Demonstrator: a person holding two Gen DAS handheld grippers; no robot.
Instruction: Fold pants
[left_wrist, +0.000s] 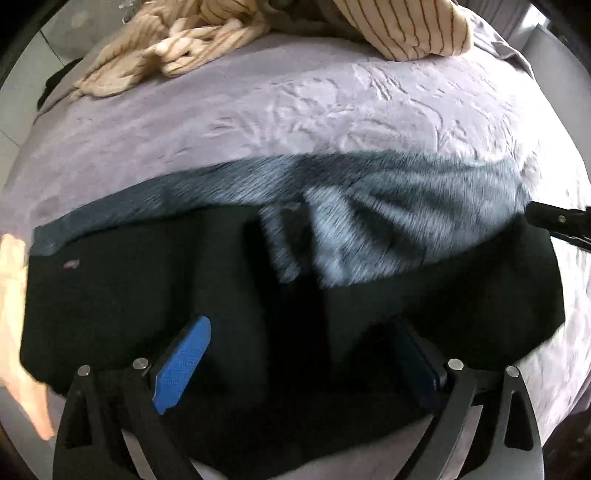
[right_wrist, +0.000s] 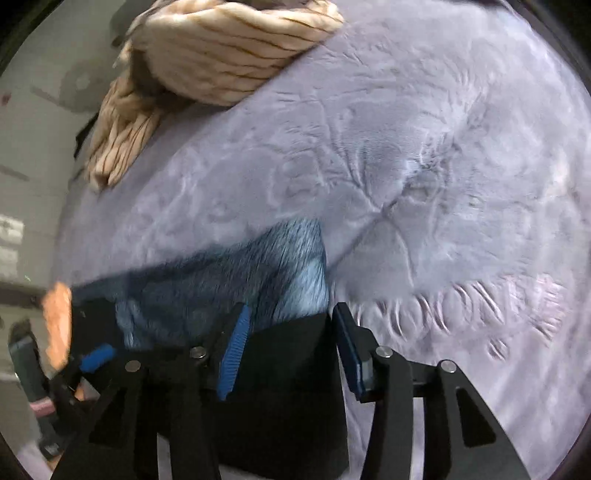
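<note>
The pants lie folded on the bed, a black slab with its grey fleecy lining turned up along the far edge. Everything here is placed from those pants.

Nearest, the left gripper hangs almost straight down over the black cloth, its fingers spread wide with only flat fabric beneath the gap; they clamp nothing, and I cannot tell whether the tips brush the cloth. At the pants' left end a bare hand shows, blurred. At their right end the tip of the right gripper pokes in.

From the right wrist camera, the right gripper sits at the pants' right-hand edge, fingers partly apart. The straight black edge runs between them, but the blue pads stand clear of it. This view alone shows the left gripper's blue pad at the pants' far corner, and the lavender bedcover's embossed creases just right of the pants.

Beyond the fleecy edge the lavender cover stretches bare and wide. Farther still, well apart from the pants, a cream striped blanket lies heaped at the bed's far side. The left wrist view shows it spread in two heaps; the right shows one bunched roll.
</note>
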